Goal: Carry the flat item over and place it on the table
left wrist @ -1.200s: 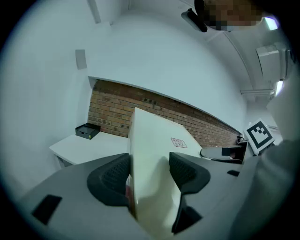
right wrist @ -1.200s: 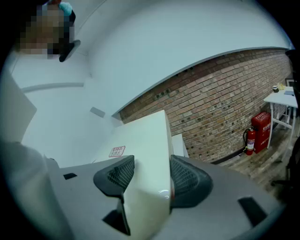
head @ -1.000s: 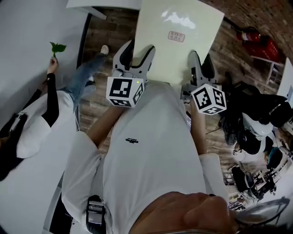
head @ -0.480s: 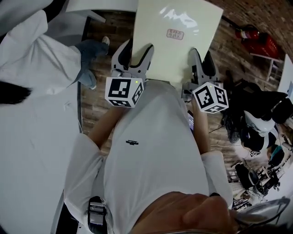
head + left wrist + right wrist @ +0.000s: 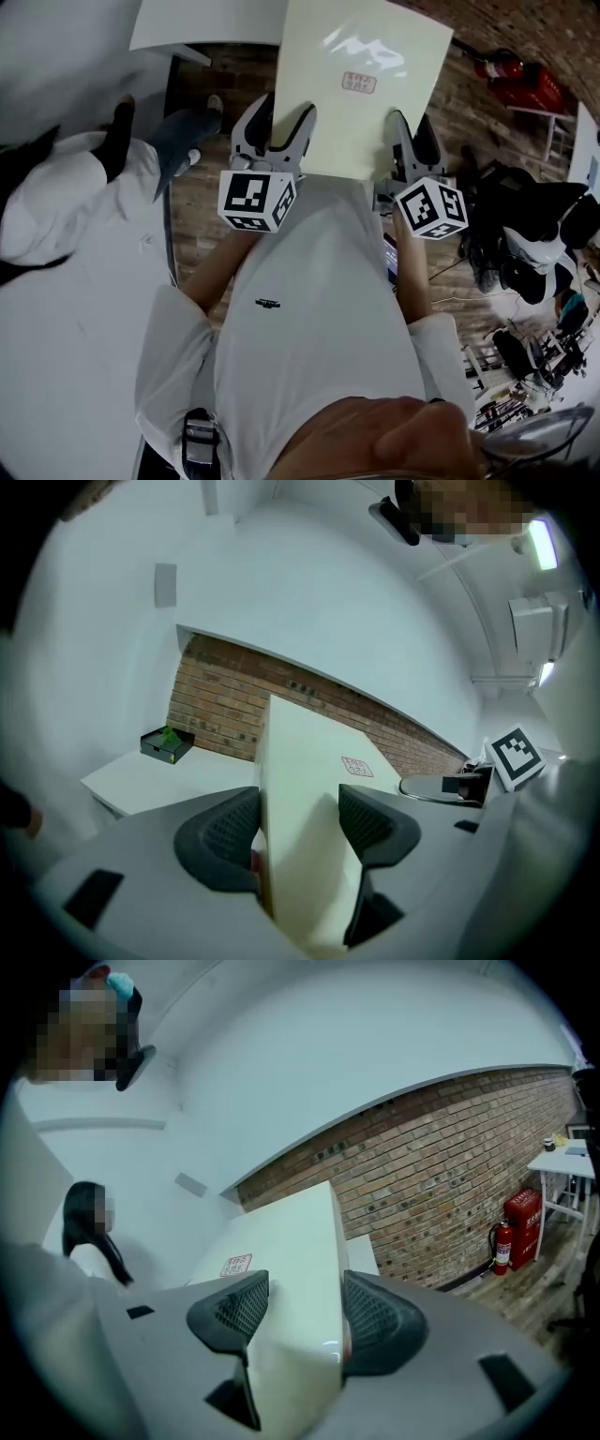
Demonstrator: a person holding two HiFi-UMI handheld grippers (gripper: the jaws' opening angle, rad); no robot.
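The flat item is a cream board [image 5: 361, 84] with a small red label, held out in front of me over the wooden floor. My left gripper [image 5: 279, 122] is shut on its near left edge and my right gripper [image 5: 411, 141] on its near right edge. In the left gripper view the board [image 5: 309, 789] stands edge-on between the dark pads of the left gripper [image 5: 300, 822]. The right gripper view shows the board [image 5: 281, 1251] clamped in the right gripper [image 5: 300, 1312]. A white table [image 5: 206, 23] lies ahead to the left, also seen as the table [image 5: 159, 780] in the left gripper view.
A person in white [image 5: 66, 206] stands close on my left. A black box with a green plant [image 5: 167, 742] sits on the white table. A red fire extinguisher [image 5: 520, 80] stands by the brick wall [image 5: 441, 1176]. Dark bags and gear [image 5: 525, 234] crowd the right.
The person on the left has shifted and bent lower beside me. More of the white table shows at the top. Both grippers keep their hold on the board.
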